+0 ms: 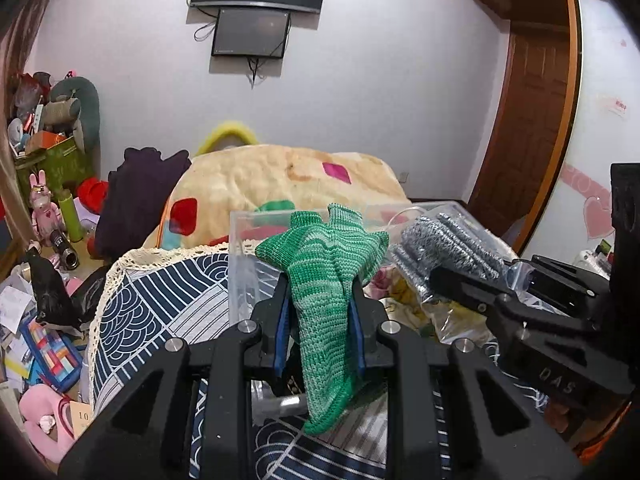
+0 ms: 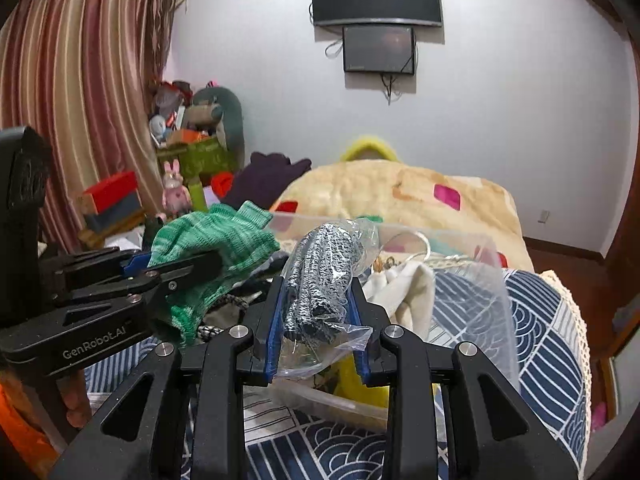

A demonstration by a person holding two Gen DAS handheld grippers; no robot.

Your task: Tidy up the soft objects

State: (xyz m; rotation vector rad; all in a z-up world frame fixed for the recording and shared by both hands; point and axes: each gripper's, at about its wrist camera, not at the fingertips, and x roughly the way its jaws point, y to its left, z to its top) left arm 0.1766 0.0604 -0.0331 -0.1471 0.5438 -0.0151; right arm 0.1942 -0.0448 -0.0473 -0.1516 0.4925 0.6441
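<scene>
My left gripper (image 1: pixel 320 312) is shut on a green knitted cloth (image 1: pixel 328 264), held above a clear plastic box (image 1: pixel 240 240); the cloth hangs down between the fingers. My right gripper (image 2: pixel 318 312) is shut on a grey-and-black knitted item in a clear plastic bag (image 2: pixel 320 276), held over the same box (image 2: pixel 492 264). In the left wrist view the right gripper (image 1: pixel 460 284) and the bagged item (image 1: pixel 444 244) are to the right. In the right wrist view the left gripper (image 2: pixel 192 264) and the green cloth (image 2: pixel 212 236) are to the left. White cloth (image 2: pixel 408 288) lies in the box.
The box stands on a table with a blue-and-white patterned cloth (image 1: pixel 160 296). A cream blanket with coloured patches (image 1: pixel 280 180) and a dark purple garment (image 1: pixel 136 200) lie behind. Toys and clutter (image 1: pixel 48 240) fill the left side. A wooden door (image 1: pixel 532 112) is at right.
</scene>
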